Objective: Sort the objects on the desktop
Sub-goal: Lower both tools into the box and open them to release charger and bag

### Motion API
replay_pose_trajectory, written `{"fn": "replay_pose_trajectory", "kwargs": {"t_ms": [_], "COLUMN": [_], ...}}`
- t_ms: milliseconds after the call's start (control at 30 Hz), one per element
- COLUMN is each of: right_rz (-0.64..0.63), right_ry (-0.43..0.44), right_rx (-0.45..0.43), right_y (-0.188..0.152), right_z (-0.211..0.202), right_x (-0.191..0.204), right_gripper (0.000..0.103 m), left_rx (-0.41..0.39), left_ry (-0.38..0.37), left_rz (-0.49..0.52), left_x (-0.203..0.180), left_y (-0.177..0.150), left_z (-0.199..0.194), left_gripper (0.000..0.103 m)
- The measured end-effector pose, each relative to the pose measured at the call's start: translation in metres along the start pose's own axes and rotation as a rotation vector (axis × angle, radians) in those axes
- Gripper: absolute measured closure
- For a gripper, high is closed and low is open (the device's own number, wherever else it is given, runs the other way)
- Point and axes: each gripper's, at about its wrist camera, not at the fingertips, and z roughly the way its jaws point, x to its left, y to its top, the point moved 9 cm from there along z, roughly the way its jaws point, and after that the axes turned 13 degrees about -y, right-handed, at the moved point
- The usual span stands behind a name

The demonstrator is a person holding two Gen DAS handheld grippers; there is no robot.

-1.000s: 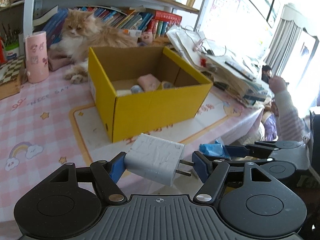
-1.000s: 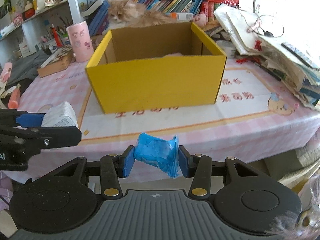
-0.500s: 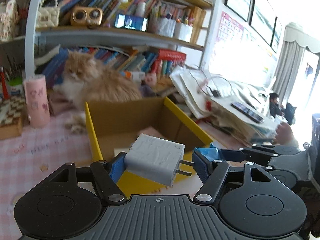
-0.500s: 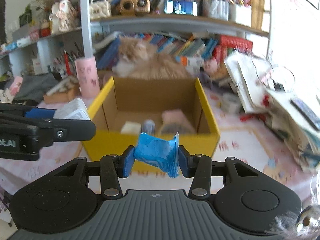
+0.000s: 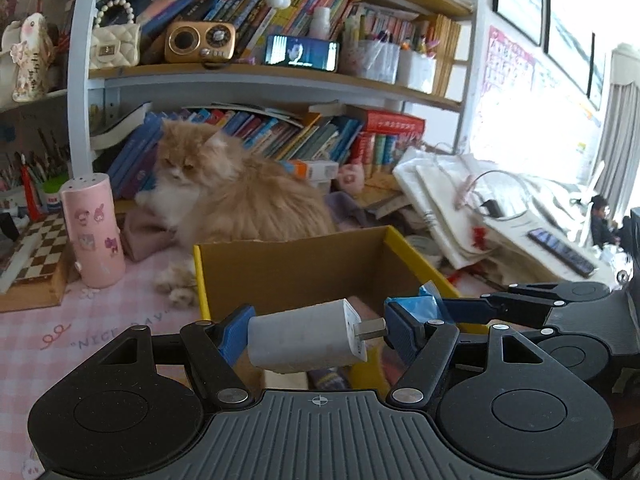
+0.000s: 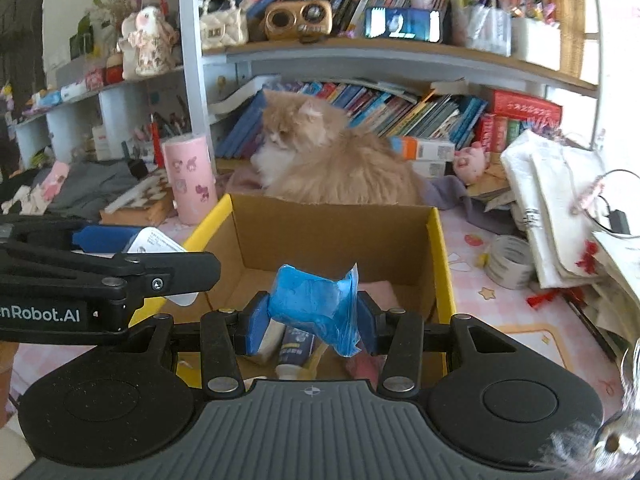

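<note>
My left tool [image 5: 316, 330] is clenched on a white charger [image 5: 306, 338], its prongs turned toward the right pad. My right tool [image 6: 312, 314] grasps a blue packet [image 6: 314, 304], crumpled between the pads. I see both held above the near edge of the yellow box [image 6: 440, 264], which stands open on the pink checked surface [image 5: 52, 332]; the two tools are side by side, each showing in the other's view.

Inside the box, under my right tool, I can make out a small tube [image 6: 294, 350] and something pink [image 6: 380, 292]; the rest is hidden by the tools.

Right behind the box's far wall a fluffy orange cat [image 5: 228, 196] lies on the surface, its paws near the box's left corner. Left of the cat stands a pink cylinder [image 5: 94, 230] with stickers, and beyond that a checkerboard [image 5: 32, 248]. To the right of the box I see a roll of tape [image 6: 510, 262], then a slumped heap of papers [image 6: 560, 200] with a cable on top. Shelves of books [image 5: 312, 136] fill the back, with a small radio [image 5: 200, 42] and a lit phone [image 5: 302, 52] on the upper shelf.
</note>
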Motion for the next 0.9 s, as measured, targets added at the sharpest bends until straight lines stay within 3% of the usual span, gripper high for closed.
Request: {"fn": "replay_pose_trajectory", "kwargs": {"t_ms": [467, 900], "right_rz": [-0.296, -0.360], "right_ry": [0.028, 0.041], "right_rx": [0.100, 0.110], "right_y": [-0.013, -0.021], "right_z": [0.079, 0.090], "right_x": [0.012, 0.017], "right_gripper": [0.060, 0.059], "left_rx": [0.141, 0.150], "left_ry": [0.103, 0.134], "left_rz": [0.012, 0.029], "left_x": [0.027, 0.027], "left_y": [-0.019, -0.023], "left_z": [0.053, 0.058], "left_gripper": [0.031, 0.031]}}
